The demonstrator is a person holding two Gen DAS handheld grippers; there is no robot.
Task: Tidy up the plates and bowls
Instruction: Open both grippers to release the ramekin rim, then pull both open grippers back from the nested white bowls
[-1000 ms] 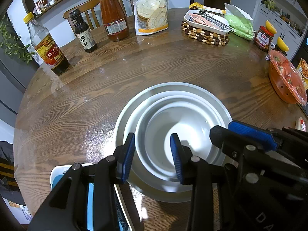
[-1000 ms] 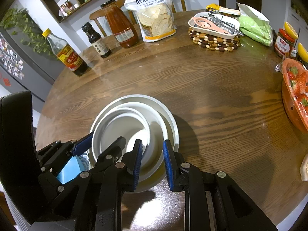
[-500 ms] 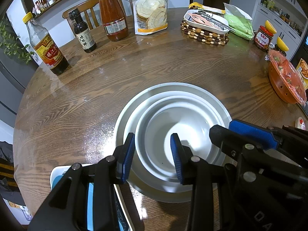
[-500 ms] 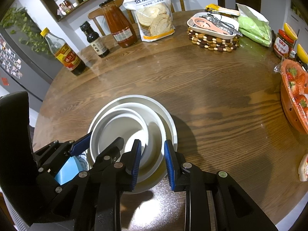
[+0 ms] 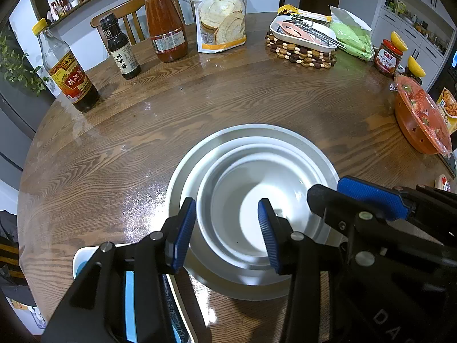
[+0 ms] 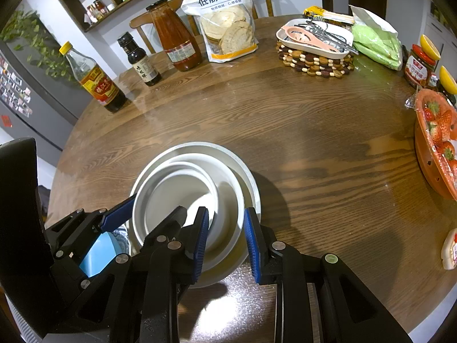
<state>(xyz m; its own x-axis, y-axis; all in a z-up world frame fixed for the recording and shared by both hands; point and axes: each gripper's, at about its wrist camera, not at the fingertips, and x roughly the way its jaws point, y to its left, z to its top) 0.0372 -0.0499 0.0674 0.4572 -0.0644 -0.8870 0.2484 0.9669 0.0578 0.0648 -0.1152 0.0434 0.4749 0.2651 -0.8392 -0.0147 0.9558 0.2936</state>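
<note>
Two white bowls sit nested on a grey plate [image 5: 257, 128] near the table's front edge: a wider bowl [image 5: 302, 165] with a smaller bowl [image 5: 251, 208] inside it. My left gripper [image 5: 226, 235] straddles the near-left rims. Its jaws are opening and the pads stand off the rims. My right gripper [image 6: 225, 241] straddles the near-right rims of the smaller bowl [image 6: 171, 194] and the wider bowl [image 6: 231, 183]. One pad is inside the smaller bowl and the other is outside over the plate [image 6: 200, 145]. I cannot tell whether they touch.
A white-rimmed blue dish [image 5: 78, 260] lies under my left gripper at the table edge. Sauce bottles [image 5: 65, 68], a flour bag [image 5: 222, 14], a cutlery tray on a beaded trivet [image 5: 302, 54] and jars [image 5: 388, 60] line the far side. An orange strawberry basket [image 6: 437, 143] stands at the right.
The left gripper's jaws have spread wider around the bowl rim. Neither hand has moved, and the stack sits as before.
</note>
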